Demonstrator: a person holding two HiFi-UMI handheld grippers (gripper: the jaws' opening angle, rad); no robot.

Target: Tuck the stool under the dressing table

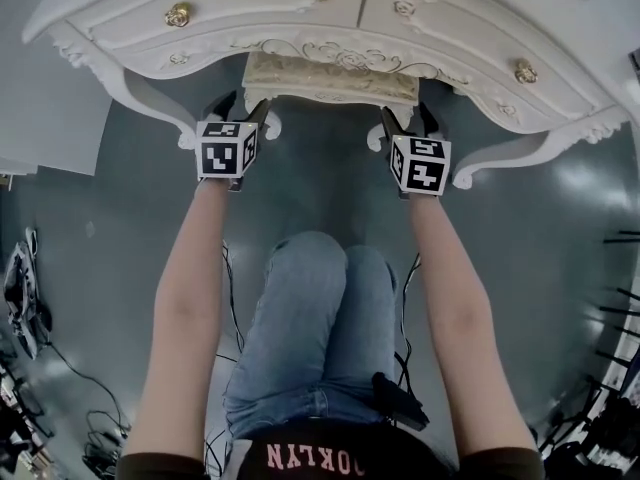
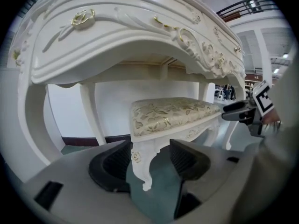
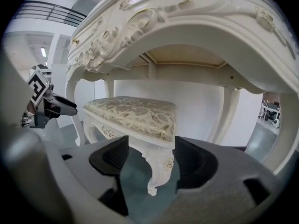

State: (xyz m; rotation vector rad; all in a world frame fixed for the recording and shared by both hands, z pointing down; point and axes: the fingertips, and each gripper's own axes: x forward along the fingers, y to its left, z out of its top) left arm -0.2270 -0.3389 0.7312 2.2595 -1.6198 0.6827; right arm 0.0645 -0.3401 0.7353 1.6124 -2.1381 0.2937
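Left gripper: jaws wide and not clamped. In its own view the stool's front corner leg stands between the pads, close against the left-hand pad, with bare floor showing between the leg and the right-hand pad. Right gripper: same picture, jaws wide, with the other front leg between them, near the right-hand pad and a gap on the left side; no squeeze visible. Both grippers sit low at the stool's front corners, upper centre of the head view, pointing away from the person and angled down. Each shows in the other's camera: the right one at the right edge of the left gripper view, the left one at the left edge of the right gripper view. Stool: cream seat with a leaf pattern and white carved legs. It is upright and its seat is mostly inside the knee opening of the dressing table. In the head view only the front strip of the seat and the two front legs show past the carved apron. From both gripper views the seat sits well below the table's underside, between its curved legs. Grey-green floor below. The person's forearms and jeans-clad knees fill the lower centre of the head view.
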